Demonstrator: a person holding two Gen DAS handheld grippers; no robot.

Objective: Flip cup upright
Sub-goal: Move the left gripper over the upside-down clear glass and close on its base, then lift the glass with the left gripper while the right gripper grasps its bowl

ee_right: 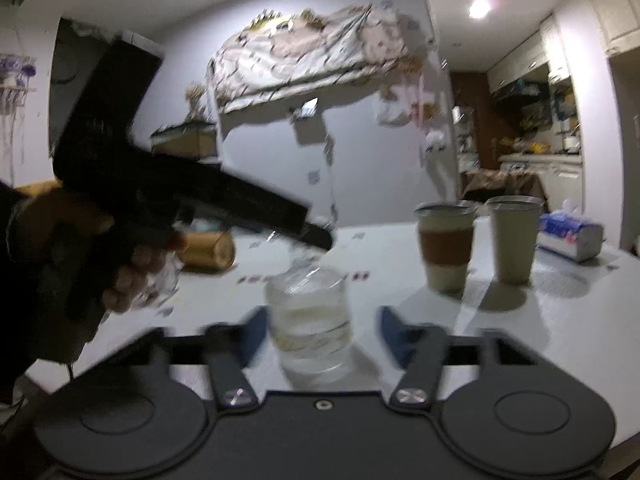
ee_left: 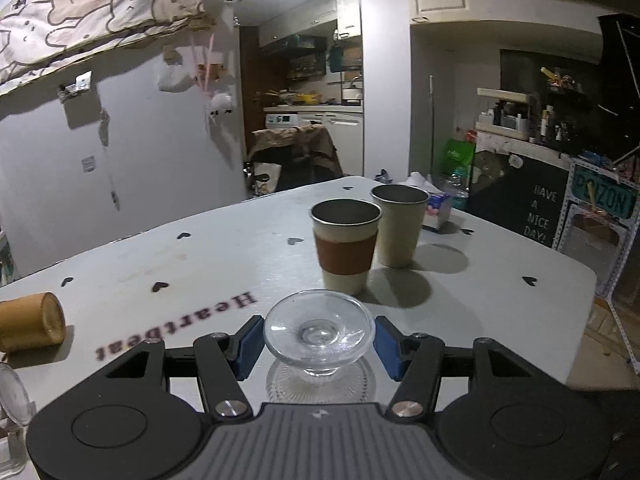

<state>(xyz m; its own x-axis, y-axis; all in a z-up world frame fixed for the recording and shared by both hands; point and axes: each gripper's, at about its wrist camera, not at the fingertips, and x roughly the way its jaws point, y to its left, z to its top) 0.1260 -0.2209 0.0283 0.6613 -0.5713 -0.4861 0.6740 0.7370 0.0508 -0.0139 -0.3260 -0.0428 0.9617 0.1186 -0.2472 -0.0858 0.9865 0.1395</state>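
Observation:
A clear glass cup [ee_left: 319, 336] stands upside down on the white table [ee_left: 500, 300], its foot up. My left gripper [ee_left: 319, 346] is open, its blue pads [ee_left: 249, 346] on either side of the foot, close but apart from it. In the blurred right wrist view the same glass cup [ee_right: 308, 322] stands between the open fingers of my right gripper [ee_right: 322, 330], with a gap on the right side. The left gripper [ee_right: 312, 236] hangs just above the cup there.
Two upright cups stand behind: one with a brown sleeve [ee_left: 346, 246] and a plain beige one [ee_left: 400, 226]. A wooden cup [ee_left: 32, 322] lies on its side at the left. A tissue pack [ee_right: 570, 234] is at the far right. A clear glass object [ee_left: 14, 408] sits at the near left edge.

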